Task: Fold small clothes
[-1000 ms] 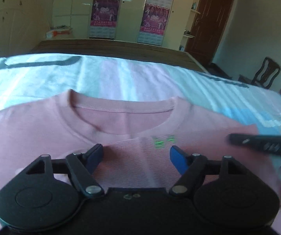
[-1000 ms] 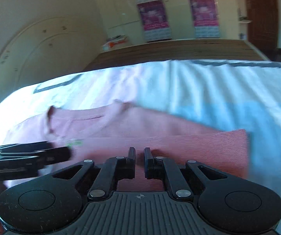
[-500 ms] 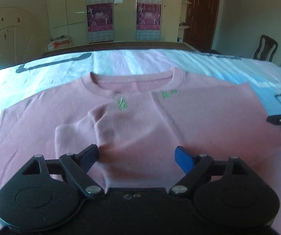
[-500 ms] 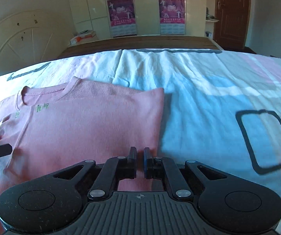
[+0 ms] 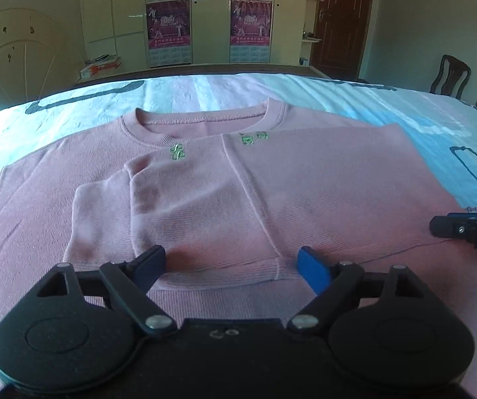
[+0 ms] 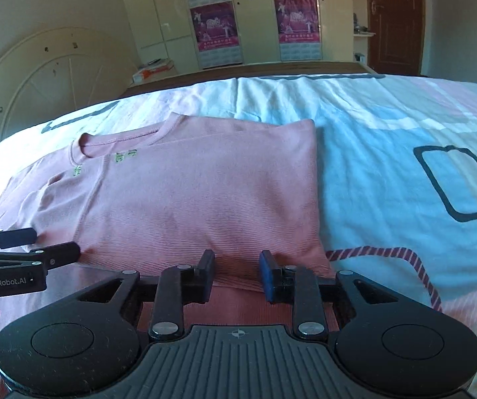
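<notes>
A small pink sweatshirt lies flat on the bed, collar at the far end, green marks below the collar. Its right side and sleeve are folded over the middle; the folded edge runs straight down the right side in the right wrist view. My left gripper is open and empty, low over the near hem of the folded part. My right gripper is open, empty, at the near right corner of the fold. Each gripper shows in the other's view: the left gripper, the right gripper.
The bed sheet is pale blue, white and pink with dark outlined rectangles. A wooden footboard, wardrobe doors with posters, a brown door and a chair stand beyond the bed.
The right gripper carried the right side of the sweatshirt over the middle, drew back toward me and opened. The left gripper drew back from the collar to the near hem.
</notes>
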A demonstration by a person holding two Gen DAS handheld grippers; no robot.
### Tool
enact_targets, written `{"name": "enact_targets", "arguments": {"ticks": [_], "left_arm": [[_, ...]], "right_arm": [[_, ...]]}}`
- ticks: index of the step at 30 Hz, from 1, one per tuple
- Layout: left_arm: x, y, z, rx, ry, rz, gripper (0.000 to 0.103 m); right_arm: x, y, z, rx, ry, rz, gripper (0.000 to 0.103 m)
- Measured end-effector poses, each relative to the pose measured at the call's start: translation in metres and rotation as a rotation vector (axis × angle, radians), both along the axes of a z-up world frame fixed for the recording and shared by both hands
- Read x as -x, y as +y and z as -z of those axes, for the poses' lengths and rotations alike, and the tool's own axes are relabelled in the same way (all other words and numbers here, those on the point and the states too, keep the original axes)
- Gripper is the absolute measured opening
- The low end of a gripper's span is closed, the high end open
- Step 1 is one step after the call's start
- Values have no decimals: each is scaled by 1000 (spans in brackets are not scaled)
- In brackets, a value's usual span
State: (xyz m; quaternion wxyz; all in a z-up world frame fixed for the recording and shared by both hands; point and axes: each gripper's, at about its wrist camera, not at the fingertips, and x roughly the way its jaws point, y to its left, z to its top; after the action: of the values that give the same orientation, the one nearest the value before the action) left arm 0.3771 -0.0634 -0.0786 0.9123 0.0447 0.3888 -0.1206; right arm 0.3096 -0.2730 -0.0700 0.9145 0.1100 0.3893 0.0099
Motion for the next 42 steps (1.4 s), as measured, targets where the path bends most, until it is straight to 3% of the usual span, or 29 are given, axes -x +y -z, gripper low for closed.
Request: {"name": "enact_targets", "arguments": {"ticks": [5, 11, 16, 20, 23, 27, 31, 36, 42], "left_arm": [[4, 4, 2, -10, -2, 26, 87], [5, 8, -4, 20, 14, 22, 87], [10, 44, -18, 36, -7, -32, 86], [18, 118, -28, 69, -37, -177, 87], [33, 200, -30, 107, -43, -361, 85], [64, 321, -26, 153, -47, -679, 78], [91, 413, -18, 241, -47, -900, 75], [104, 478, -13, 401, -117, -983, 70], [95, 508, -10, 517, -193, -1020, 70]], "right_arm": [[7, -14, -1, 10, 13, 52, 28], [5, -2, -6, 39, 22, 76, 28], [6, 7, -13, 14, 14, 107, 28], [1, 23, -18, 22, 9, 101, 28], [-7, 41, -21, 20, 3, 80, 28], [-22, 64, -20, 3, 4, 66, 28], [-40, 88, -18, -9, 12, 60, 28], [-57, 119, -20, 8, 12, 22, 28], [-69, 136, -22, 15, 11, 31, 28]]}}
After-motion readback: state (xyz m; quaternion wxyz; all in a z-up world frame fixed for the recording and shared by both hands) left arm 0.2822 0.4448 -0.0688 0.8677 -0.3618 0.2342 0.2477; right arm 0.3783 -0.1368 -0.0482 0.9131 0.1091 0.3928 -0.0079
